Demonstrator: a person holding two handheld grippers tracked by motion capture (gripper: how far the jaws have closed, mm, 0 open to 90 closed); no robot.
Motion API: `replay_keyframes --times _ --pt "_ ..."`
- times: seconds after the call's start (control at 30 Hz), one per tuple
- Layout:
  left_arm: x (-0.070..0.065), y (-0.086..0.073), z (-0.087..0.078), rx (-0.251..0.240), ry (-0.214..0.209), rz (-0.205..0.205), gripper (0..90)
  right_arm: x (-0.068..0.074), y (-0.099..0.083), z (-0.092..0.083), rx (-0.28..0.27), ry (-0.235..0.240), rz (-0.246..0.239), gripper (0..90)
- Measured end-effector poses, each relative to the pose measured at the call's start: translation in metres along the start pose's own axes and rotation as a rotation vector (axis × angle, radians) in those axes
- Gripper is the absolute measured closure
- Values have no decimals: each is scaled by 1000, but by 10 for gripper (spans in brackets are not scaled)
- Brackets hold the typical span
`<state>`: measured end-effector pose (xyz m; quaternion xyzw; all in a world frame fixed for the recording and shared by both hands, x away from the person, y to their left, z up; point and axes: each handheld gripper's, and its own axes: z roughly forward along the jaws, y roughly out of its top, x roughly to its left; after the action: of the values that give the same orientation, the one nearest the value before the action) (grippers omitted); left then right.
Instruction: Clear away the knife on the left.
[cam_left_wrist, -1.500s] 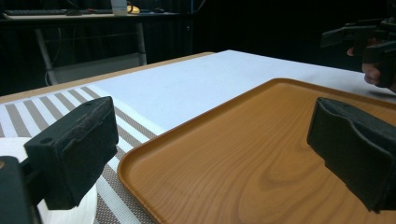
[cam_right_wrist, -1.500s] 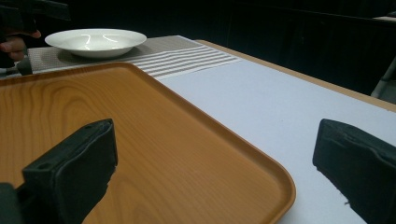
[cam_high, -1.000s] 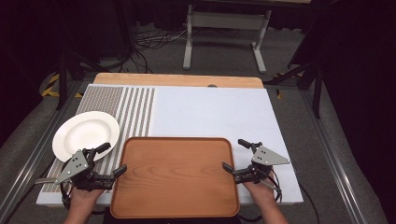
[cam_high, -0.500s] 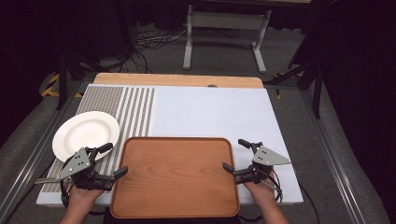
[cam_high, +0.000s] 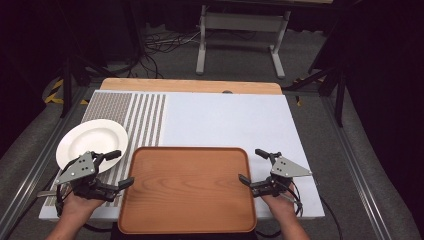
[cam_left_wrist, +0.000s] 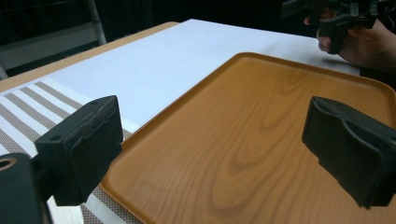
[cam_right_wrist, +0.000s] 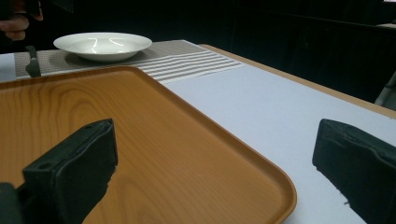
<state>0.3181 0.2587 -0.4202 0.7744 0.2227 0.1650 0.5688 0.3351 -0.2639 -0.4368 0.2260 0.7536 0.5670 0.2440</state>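
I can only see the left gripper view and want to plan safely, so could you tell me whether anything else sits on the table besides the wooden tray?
Observer: Yes, a white plate rests on the striped mat, left of the wooden tray in the high view.
Operator: Thank you. Is the plate carrying anything?
Observer: No, the right gripper view shows its bowl bare.
Operator: How do the right tongs stand relative to the tray?
Observer: The right tongs are open at the tray's right edge, one jaw over its rim and one over the white table.
Operator: And mine?
Observer: The left tongs are open at the tray's left edge.
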Motion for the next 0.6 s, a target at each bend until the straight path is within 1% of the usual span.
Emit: replay_keyframes --times 0.07,0.13,0.2,0.23,0.27,0.37,0.4,0.5,0.6 --pt "2 2 -1 7 -13 4 73 0 0 0 2 1 -2 7" --pt "4 3 -2 26 -38 -3 79 0 0 0 3 3 -3 7" --pt "6 4 -3 43 -47 2 84 0 0 0 3 5 -4 7" --pt "6 4 -3 43 -47 2 91 0 0 0 4 6 -4 7" --pt "7 5 -3 73 -61 10 98 0 0 0 4 7 -4 7" --pt "7 7 -5 116 -69 37 103 0 0 0 4 9 -2 7" --pt "7 8 -6 140 -73 52 109 0 0 0 2 11 -1 7" --pt "8 10 -9 182 -70 77 116 0 -1 0 2 14 0 7" --pt "10 13 -12 213 -74 93 126 0 -1 0 7 16 1 7"
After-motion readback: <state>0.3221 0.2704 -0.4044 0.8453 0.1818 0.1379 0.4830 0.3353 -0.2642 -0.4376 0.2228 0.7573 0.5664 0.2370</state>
